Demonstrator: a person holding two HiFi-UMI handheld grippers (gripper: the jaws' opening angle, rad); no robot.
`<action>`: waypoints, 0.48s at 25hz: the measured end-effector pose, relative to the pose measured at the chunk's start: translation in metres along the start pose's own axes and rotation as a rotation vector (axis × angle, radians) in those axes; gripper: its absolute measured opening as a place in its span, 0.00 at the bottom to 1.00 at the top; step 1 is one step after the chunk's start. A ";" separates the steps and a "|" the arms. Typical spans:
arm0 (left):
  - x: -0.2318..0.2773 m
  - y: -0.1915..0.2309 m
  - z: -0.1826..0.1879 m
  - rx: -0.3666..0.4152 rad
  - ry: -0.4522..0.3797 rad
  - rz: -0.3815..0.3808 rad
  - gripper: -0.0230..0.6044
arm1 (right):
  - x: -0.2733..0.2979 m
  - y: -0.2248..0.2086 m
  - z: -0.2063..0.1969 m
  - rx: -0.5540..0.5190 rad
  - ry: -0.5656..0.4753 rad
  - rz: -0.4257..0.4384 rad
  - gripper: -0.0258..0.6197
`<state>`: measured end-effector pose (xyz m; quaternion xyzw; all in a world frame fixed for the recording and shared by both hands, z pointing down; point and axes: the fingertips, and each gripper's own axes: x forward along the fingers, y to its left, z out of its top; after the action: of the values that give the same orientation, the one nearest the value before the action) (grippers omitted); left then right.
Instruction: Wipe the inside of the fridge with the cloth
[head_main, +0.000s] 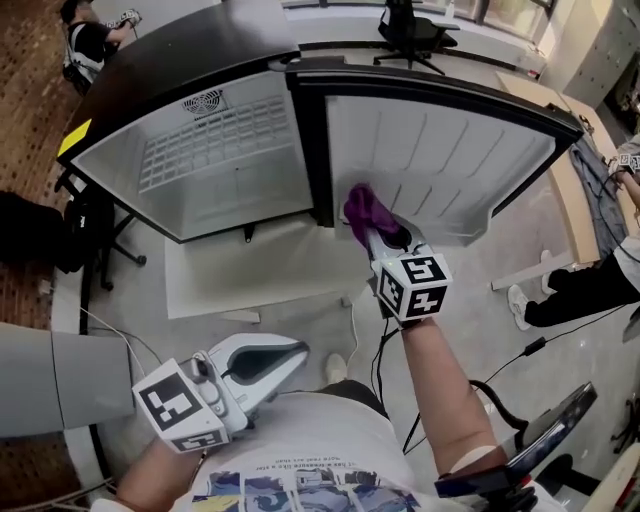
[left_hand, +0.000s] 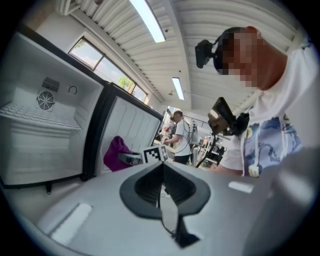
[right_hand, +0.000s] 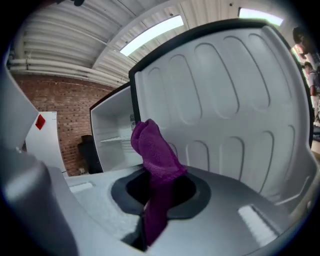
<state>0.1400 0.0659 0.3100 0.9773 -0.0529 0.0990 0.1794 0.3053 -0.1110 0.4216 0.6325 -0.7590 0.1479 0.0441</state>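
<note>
A workshop with a grey floor (head_main: 300, 300), a brick wall (right_hand: 47, 120) and ceiling strip lights (left_hand: 150, 20) is seen from above. A small fridge (head_main: 150, 90) is set on the floor with its door (head_main: 440, 150) swung fully open to the right, so that the white ribbed inner panel of the door is turned toward the person. Inside the fridge a wire shelf (head_main: 215, 140) is fitted, and a round fan grille (head_main: 203, 102) is set in the back wall above it. A flat white board (head_main: 250, 275) is laid on the floor in front of the fridge.

The purple cloth (head_main: 362, 210) is clamped between the jaws of the right gripper (head_main: 368, 230) — one end is bunched up above the jaw tips, the other is hung down between them. The cloth is held at the lower left corner of the door's inner panel, just beside the hinge edge; whether it is pressed against the panel cannot be told. It is kept outside the fridge compartment itself.

The left gripper (head_main: 298, 352) is held low, near the person's shirt and well apart from the fridge — its jaws are brought together with nothing between them.

At the right edge of the floor another person (head_main: 585, 285) is seated, and an office chair (head_main: 412, 30) is placed behind the fridge.
</note>
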 end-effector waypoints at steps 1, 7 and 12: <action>-0.005 0.001 -0.001 -0.002 0.001 0.009 0.05 | 0.007 0.001 -0.008 0.014 0.008 -0.005 0.12; -0.023 0.006 -0.004 -0.006 0.006 0.047 0.05 | 0.026 -0.003 -0.048 -0.046 0.067 -0.072 0.12; -0.021 0.002 -0.005 0.001 0.013 0.036 0.05 | 0.018 -0.024 -0.056 -0.121 0.080 -0.136 0.12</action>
<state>0.1183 0.0669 0.3107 0.9757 -0.0691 0.1085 0.1774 0.3185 -0.1158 0.4830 0.6724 -0.7195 0.1235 0.1224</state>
